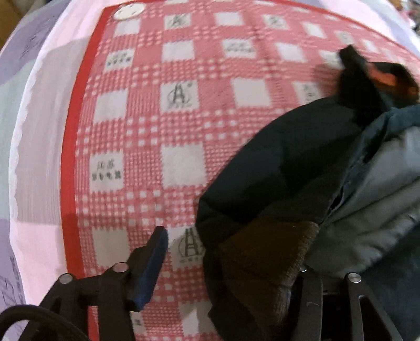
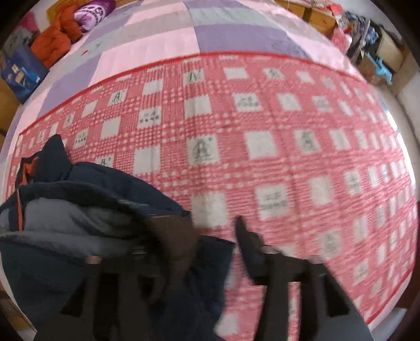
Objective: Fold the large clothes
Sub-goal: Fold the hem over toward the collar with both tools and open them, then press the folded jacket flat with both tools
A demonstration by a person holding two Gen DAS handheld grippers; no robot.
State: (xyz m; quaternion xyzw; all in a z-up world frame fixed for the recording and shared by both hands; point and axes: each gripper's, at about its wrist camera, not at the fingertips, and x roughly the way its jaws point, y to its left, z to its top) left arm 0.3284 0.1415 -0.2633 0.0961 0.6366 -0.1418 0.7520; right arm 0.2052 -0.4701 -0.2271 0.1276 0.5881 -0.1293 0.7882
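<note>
A dark navy padded jacket (image 1: 283,162) with grey lining (image 1: 380,199) lies bunched on a red-and-white checked blanket (image 1: 157,126). My left gripper (image 1: 228,251) points down at its left edge. Its blue-padded left finger (image 1: 155,262) stands clear of the cloth, and a brown ribbed cuff (image 1: 265,262) drapes over the hidden right finger. In the right wrist view the jacket (image 2: 78,188) fills the lower left. My right gripper (image 2: 202,230) stands open: its right finger (image 2: 246,249) is over the blanket (image 2: 288,157), while another brown cuff (image 2: 176,241) covers the left finger.
The blanket lies on a pastel patchwork quilt (image 2: 210,34). A white round object (image 1: 128,11) sits at the blanket's far corner. Orange clothing (image 2: 55,39), a purple bundle (image 2: 92,11) and a blue box (image 2: 22,73) lie far left. Boxes and clutter (image 2: 367,47) stand far right.
</note>
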